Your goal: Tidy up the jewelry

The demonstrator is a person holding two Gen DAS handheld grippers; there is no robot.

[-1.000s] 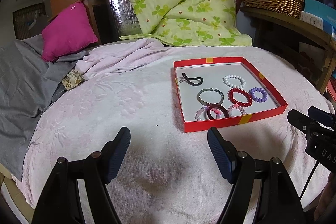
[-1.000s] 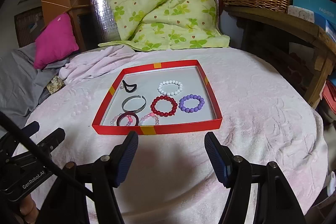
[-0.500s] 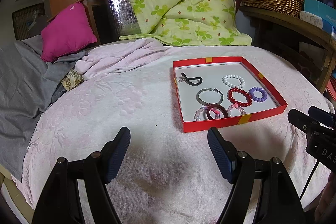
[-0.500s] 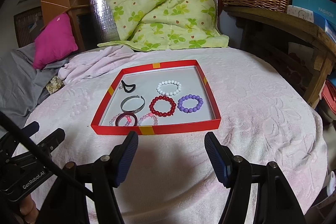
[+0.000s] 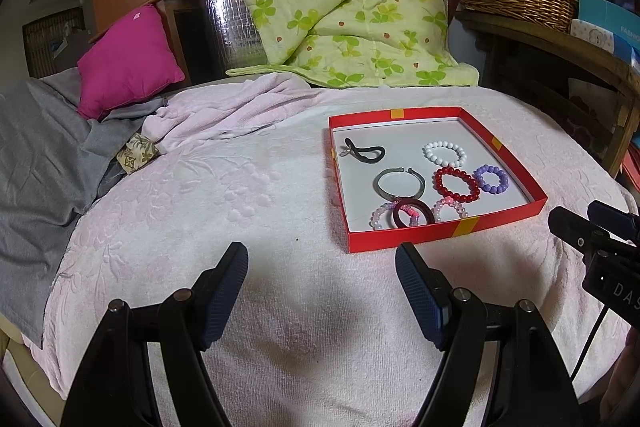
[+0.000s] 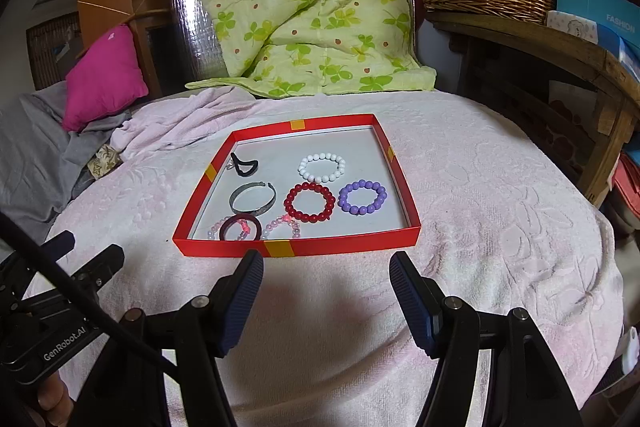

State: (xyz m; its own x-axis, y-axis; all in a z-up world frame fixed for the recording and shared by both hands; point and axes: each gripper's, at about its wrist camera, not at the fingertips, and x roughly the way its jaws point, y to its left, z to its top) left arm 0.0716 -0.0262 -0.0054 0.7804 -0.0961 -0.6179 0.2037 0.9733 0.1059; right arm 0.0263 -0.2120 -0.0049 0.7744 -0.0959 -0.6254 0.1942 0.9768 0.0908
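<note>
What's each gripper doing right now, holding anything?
Left gripper: open, empty, above the pink cloth.
Right gripper: open, empty, just short of the red tray.

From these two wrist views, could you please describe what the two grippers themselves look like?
Both match: the left gripper and right gripper have black angular arms with silver pivot screws and dark blue ribbed pads. A black cable crosses the left one's body, which bears white lettering "GenRobot.AI".

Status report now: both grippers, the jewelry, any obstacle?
Left gripper open, empty. Right gripper open, empty. Bracelets lie in red tray. Path clear.
</note>
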